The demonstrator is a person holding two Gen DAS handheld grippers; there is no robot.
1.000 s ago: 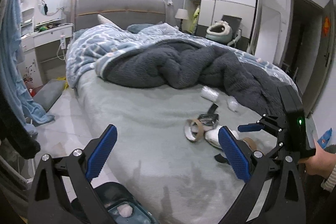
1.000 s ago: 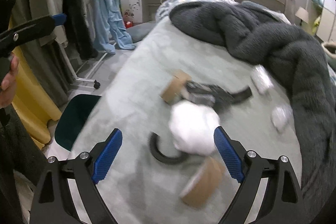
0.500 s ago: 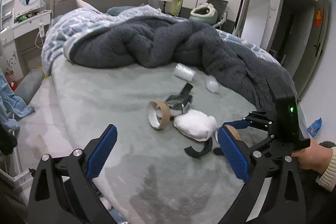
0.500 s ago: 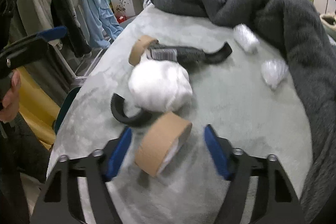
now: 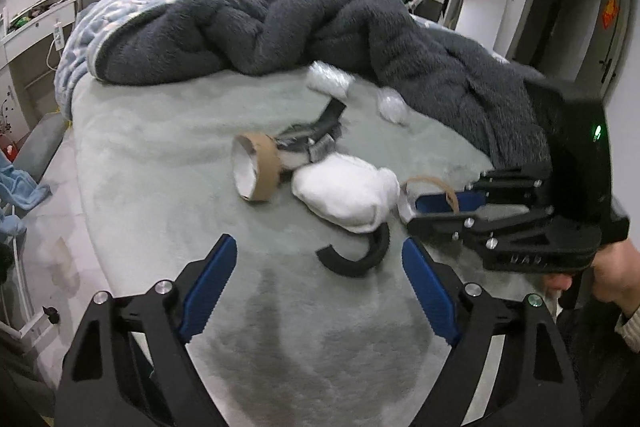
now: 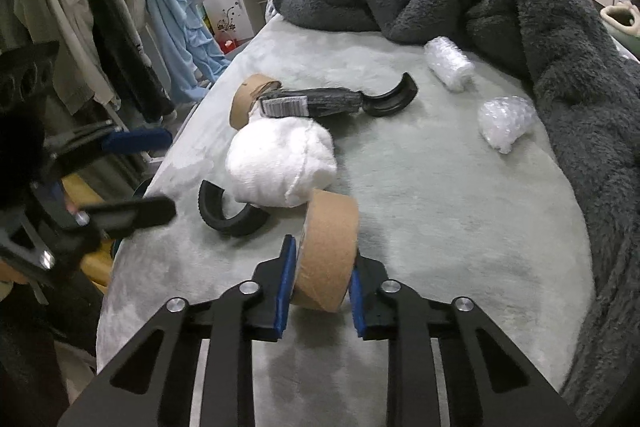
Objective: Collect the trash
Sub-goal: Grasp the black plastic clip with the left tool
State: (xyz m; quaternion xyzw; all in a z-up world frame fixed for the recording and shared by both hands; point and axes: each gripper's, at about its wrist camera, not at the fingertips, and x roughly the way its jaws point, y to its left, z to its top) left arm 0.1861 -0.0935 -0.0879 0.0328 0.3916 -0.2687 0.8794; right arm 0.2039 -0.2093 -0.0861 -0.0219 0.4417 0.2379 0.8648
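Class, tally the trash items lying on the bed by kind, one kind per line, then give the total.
Brown cardboard tape rolls: 2
Black curved pieces: 2
Clear plastic wads: 2
White cloth bundle: 1
Dark labelled packet: 1
Total: 8

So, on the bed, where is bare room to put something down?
The bare sheet is free between the brown tape roll held by the right gripper and the grey blanket, and also near the bed edge in front of the left gripper. Around the white wad and the black curved piece it is crowded.
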